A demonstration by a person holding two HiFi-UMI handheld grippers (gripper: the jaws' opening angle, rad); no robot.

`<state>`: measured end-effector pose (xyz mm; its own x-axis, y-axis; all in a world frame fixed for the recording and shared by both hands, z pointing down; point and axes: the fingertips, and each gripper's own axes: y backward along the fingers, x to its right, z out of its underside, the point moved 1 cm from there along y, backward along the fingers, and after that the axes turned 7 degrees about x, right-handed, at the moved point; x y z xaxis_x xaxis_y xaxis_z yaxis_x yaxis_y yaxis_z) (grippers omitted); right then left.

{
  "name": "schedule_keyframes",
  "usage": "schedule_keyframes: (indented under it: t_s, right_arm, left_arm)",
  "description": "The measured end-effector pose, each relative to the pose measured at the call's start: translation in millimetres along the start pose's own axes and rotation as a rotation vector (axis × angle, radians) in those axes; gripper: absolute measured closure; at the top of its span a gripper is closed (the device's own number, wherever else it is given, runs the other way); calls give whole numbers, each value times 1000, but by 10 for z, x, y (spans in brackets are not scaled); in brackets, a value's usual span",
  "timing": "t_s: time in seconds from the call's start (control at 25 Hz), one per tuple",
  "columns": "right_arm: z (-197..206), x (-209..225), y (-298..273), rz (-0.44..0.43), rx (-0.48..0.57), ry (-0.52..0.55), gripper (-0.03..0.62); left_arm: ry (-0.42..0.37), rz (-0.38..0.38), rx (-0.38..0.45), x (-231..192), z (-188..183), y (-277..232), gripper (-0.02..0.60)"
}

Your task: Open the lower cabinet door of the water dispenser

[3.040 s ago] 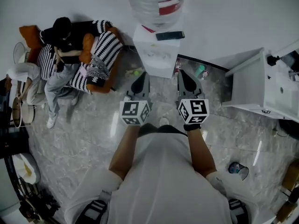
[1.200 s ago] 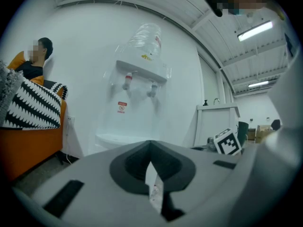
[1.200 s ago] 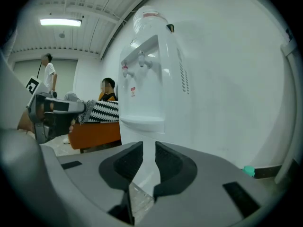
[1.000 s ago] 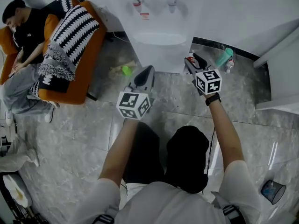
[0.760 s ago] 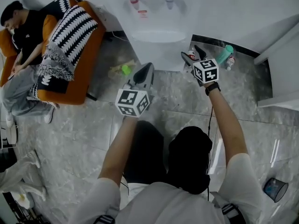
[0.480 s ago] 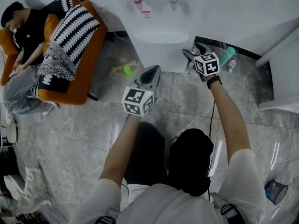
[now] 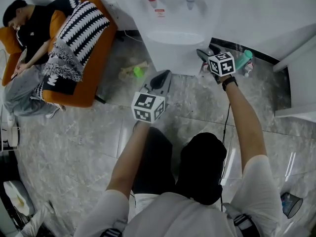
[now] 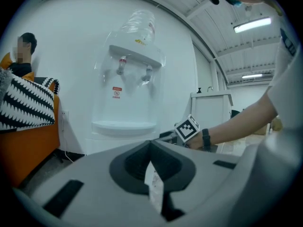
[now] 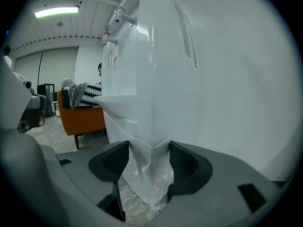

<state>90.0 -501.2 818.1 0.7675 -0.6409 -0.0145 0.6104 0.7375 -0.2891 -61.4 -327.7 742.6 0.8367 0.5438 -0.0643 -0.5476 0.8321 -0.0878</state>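
The white water dispenser [image 7: 173, 19] stands against the wall, its lower cabinet front [image 7: 170, 58] facing me. My right gripper [image 7: 207, 52] is at the cabinet's front right corner. In the right gripper view its jaws [image 9: 147, 148] stand wide and are closing, with that white corner edge [image 9: 147, 126] between them. My left gripper [image 7: 165, 75] hangs in front of the cabinet, apart from it. Its fingertips [image 8: 151, 143] meet with nothing in them, and the dispenser [image 8: 125, 103] stands ahead of them.
An orange sofa [image 7: 91, 68] with a striped blanket and a person lying on it stands at the left. A green bottle [image 7: 242, 60] sits right of the dispenser, and a small green thing [image 7: 138, 71] lies on the floor left of it. A white cabinet [image 7: 301, 83] is at the right.
I have crouched down close to the dispenser. My right gripper has moved forward to its right front corner with its jaws spread. The left gripper has drifted a little right.
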Motion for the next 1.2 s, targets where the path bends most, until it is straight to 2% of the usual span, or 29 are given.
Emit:
schedule_keyframes:
  t_s: [0.2, 0.4, 0.48, 0.68, 1.2]
  right_arm:
    - [30, -73, 108, 0, -17, -16, 329]
    - [78, -244, 312, -77, -7, 5, 364]
    - [111, -331, 397, -111, -10, 18, 398]
    - [166, -589, 578, -178, -14, 37, 413]
    - [251, -1317, 858, -338, -27, 83, 425]
  left_arm:
    - [8, 14, 8, 48, -52, 24, 574]
    - [24, 28, 10, 105, -1, 12, 572]
    - [27, 34, 6, 148, 31, 19, 574]
    - [30, 44, 5, 201, 46, 74, 573]
    - [32, -24, 18, -52, 53, 394, 574]
